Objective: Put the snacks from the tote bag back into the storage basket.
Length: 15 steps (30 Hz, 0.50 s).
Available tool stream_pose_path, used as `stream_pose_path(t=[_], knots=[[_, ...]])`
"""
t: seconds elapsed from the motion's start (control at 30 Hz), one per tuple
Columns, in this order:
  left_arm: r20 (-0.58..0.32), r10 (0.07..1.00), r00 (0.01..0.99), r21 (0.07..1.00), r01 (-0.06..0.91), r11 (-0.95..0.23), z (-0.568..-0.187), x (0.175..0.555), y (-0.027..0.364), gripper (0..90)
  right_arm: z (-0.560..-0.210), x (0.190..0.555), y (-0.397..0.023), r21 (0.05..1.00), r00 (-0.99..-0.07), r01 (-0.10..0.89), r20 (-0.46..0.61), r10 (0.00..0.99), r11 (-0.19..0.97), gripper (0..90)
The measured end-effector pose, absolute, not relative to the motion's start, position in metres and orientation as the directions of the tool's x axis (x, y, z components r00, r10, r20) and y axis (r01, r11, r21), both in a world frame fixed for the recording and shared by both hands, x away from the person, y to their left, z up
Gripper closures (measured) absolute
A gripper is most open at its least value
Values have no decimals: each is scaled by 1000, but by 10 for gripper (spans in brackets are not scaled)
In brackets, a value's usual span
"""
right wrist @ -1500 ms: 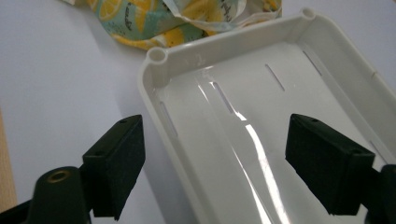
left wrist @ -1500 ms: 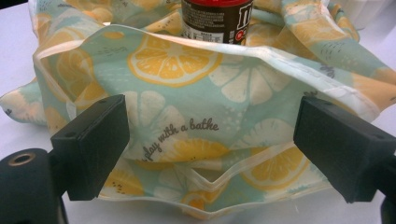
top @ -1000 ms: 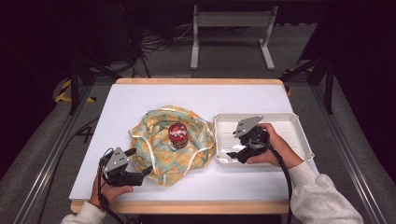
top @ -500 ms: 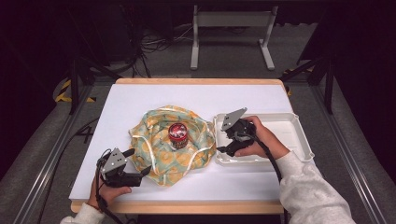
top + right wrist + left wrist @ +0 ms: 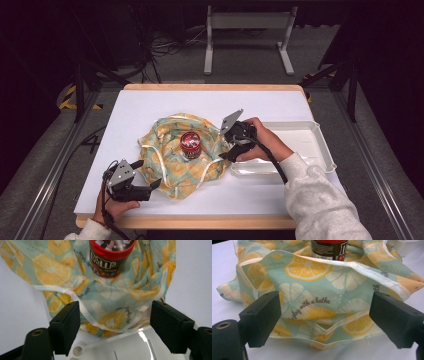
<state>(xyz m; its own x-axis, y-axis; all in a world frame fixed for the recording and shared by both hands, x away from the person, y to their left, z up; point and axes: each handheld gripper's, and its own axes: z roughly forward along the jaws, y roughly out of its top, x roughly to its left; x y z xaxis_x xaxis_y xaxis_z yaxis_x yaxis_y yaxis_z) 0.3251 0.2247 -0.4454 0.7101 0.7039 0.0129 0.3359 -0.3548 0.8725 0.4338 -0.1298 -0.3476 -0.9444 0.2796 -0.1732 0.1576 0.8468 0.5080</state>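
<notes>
The surface is one flat white rectangle with a pale wooden edge, and two hands work at it. The person's right hand reaches in from the near right in a light grey sleeve, forearm angled toward the middle, and holds the right gripper just over the near left corner of the tray, pointing left at the cloth; its jaws stand wide apart and grasp nothing, the cloth's edge lying between and just beyond them in the right gripper view. The left hand rests low at the near left edge with the left gripper levelled toward the cloth's near left hem; its jaws are likewise spread wide and empty, flanking a folded hem in the left gripper view. There is one cloth, soft and crumpled, lying at the middle of the surface, mint-coloured with yellow lemon slices, white piping and printed script. One tray, shallow, white, glossy plastic with rounded corners, sits to the right of the cloth, touching its edge. One jar, a small upright cylinder with a red lid and dark printed label, stands on the cloth's middle, with folds rising around its base.
</notes>
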Motion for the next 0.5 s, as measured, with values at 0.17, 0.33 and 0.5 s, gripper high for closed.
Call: stream_pose_path(t=[0.17,0.33,0.5], knots=[[8,708,706,876,336,-345,-445,323,226,111,-347,438,-117,491,-952,145,-166,256,859,250],[5,710,704,876,339,-343,-445,321,227,111,-348,442,-104,485,-957,134,-162,240,864,244],[9,712,702,878,336,-342,-445,320,229,111,-350,445,-90,482,-962,127,-152,226,867,244]])
